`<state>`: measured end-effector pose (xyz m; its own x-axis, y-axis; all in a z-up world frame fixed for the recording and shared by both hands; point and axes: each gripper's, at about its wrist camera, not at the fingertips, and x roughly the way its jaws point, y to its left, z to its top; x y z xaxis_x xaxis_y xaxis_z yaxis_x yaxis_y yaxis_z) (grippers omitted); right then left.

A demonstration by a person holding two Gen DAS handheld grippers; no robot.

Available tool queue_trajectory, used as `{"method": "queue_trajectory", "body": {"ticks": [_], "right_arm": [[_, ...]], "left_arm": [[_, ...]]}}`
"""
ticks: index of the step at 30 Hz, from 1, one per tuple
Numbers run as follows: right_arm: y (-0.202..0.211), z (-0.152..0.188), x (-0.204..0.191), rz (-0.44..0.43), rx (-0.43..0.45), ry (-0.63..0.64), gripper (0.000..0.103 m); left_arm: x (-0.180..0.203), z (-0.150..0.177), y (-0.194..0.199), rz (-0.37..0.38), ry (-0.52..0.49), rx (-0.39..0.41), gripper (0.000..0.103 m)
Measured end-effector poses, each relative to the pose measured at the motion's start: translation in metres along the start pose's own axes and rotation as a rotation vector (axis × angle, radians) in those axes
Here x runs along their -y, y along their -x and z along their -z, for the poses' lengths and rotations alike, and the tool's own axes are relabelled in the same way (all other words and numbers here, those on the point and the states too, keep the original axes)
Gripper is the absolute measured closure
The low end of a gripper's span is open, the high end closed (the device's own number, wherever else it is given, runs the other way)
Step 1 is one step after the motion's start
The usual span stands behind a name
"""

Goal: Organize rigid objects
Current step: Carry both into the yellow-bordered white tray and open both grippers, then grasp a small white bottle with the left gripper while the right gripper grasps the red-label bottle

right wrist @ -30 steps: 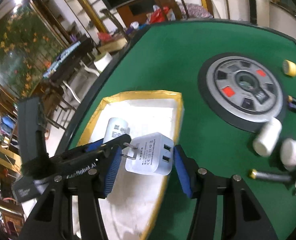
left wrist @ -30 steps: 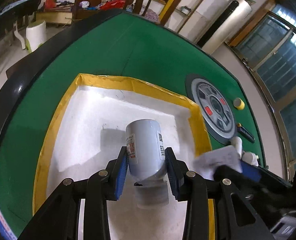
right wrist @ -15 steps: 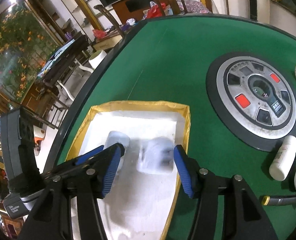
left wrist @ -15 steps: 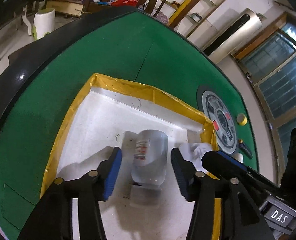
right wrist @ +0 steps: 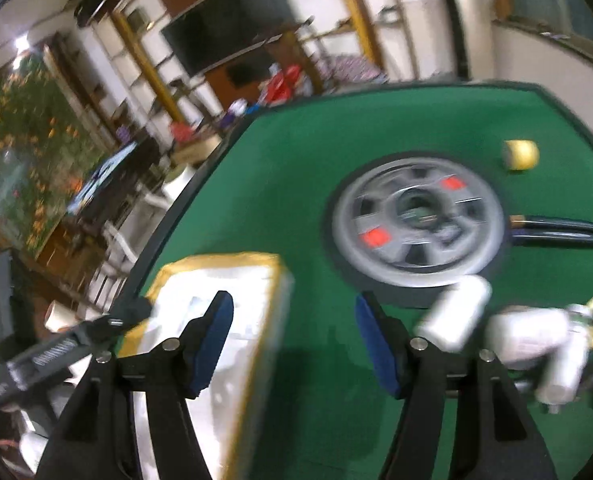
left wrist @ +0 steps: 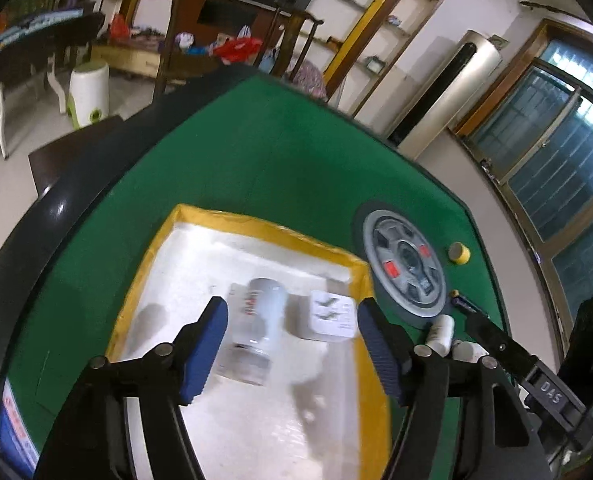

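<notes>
A white tray with a yellow taped rim lies on the green table. Inside it a white bottle lies on its side next to a white USB charger. My left gripper is open and empty, raised above both. My right gripper is open and empty over green felt beside the tray's right edge. The right wrist view is blurred. A white bottle and other white containers lie to its right.
A round grey dial panel with red buttons is set in the table. A yellow tape roll and a dark battery lie beyond it. The other gripper's black body is at right. Chairs and shelves stand behind.
Both grippers opened: the left let go of the white bottle and the right let go of the charger into the tray. Both then lifted back; the right swung toward the right.
</notes>
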<state>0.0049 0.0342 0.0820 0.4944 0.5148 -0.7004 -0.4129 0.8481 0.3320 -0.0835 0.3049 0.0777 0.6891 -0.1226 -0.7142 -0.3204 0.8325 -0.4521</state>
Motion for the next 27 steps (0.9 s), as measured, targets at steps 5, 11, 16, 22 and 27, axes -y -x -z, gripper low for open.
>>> {"method": "queue_trajectory", "body": {"ticks": [5,11,16,22,27], "right_arm": [[0.036,0.014,0.059,0.071,0.103,-0.077,0.037],[0.058,0.026,0.126,0.208,0.197,-0.122,0.037],[0.063,0.033,0.168,0.244,0.233,-0.169,0.037],[0.061,0.033,0.184,0.189,0.221,-0.218,0.037],[0.064,0.034,0.179,0.163,0.234,-0.210,0.037]], "left_arm": [[0.045,0.010,-0.005,0.025,-0.088,-0.047,0.030],[0.105,0.033,-0.048,0.070,-0.166,-0.200,0.030],[0.149,0.051,-0.092,0.040,-0.282,-0.324,0.030],[0.176,0.060,-0.123,-0.022,-0.338,-0.321,0.030],[0.192,0.067,-0.147,-0.068,-0.385,-0.322,0.030]]}}
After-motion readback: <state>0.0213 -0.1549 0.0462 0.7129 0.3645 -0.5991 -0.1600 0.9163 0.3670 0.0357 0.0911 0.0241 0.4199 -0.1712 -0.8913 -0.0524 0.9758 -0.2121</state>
